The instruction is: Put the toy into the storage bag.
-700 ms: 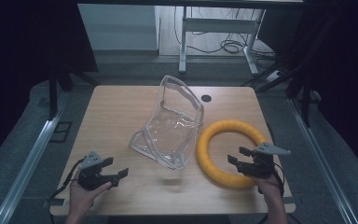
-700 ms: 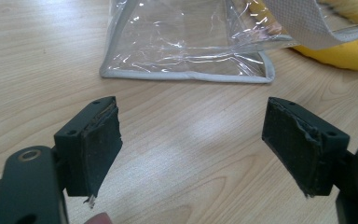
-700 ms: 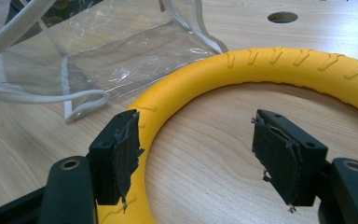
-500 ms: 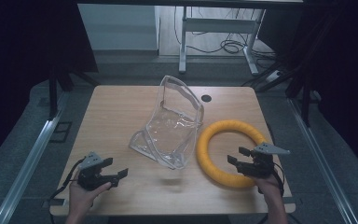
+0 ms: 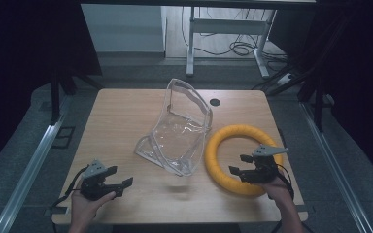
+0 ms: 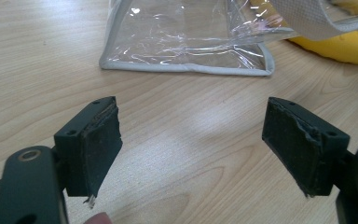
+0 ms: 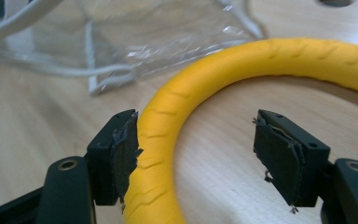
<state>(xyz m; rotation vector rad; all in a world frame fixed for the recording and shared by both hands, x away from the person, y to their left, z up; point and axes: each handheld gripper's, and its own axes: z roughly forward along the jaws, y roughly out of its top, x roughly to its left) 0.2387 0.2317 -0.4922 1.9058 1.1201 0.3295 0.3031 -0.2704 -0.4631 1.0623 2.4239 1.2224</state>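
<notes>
A clear plastic bag (image 5: pixel 179 136) with grey trim stands half-collapsed at the table's middle; its bottom edge faces me in the left gripper view (image 6: pixel 186 42). A yellow ring (image 5: pixel 228 150) lies flat to its right, touching the bag. My right gripper (image 5: pixel 239 165) is open over the ring's near-left arc, and the ring (image 7: pixel 168 121) runs just inside the left jaw. My left gripper (image 5: pixel 124 184) rests open near the front left edge, with bare wood between its pads (image 6: pixel 98 144).
The wooden table (image 5: pixel 121 111) has a dark cable hole (image 5: pixel 215 102) near its far edge. Metal rails run along both sides on the floor. A desk frame and cables stand beyond the far edge.
</notes>
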